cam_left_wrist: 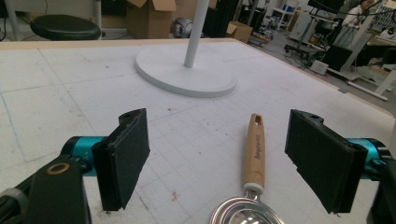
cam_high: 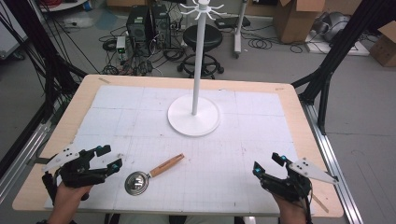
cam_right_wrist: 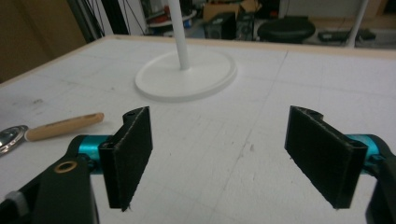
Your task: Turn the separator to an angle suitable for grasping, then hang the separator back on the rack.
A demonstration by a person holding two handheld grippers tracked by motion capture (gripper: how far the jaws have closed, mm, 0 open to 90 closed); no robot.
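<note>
Here, left gripper [cam_high: 109, 157] near the table's [cam_high: 299, 121] front-left corner, jaws spread, scoop [cam_high: 150, 174] just beside it, right gripper [cam_high: 267, 164] front-right, jaws spread, white stand [cam_high: 194, 114] toward the far edge.

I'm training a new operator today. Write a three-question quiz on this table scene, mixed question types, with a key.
1. True or false: the left claw is shut on the scoop.
2. Which claw is nearer the scoop: A left, B right?
3. Fill in: the scoop's wooden handle points towards the white ____.

Key: 1 false, both claws are open and hold nothing; 2 A; 3 stand.
</note>
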